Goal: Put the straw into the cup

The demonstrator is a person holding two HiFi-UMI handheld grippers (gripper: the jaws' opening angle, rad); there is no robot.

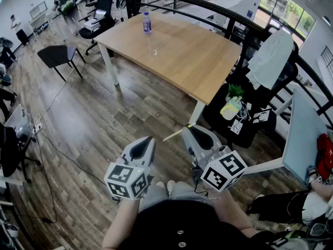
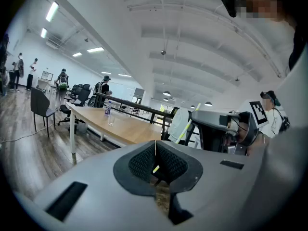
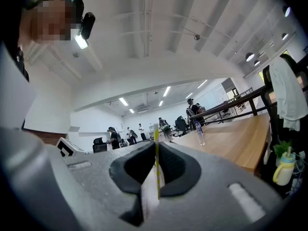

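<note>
A long wooden table [image 1: 177,51] stood on a plank floor [image 1: 104,124]. A water bottle [image 1: 147,23] stood upright near the table's far end. Left of the table was a black chair [image 1: 57,55], and a black office chair [image 1: 99,20] sat by its far left corner. A black railing [image 1: 208,7] ran behind the table. To its right hung a white garment [image 1: 270,59], with a small green plant [image 1: 235,91] and a yellow bottle [image 1: 230,108] just below.
</note>
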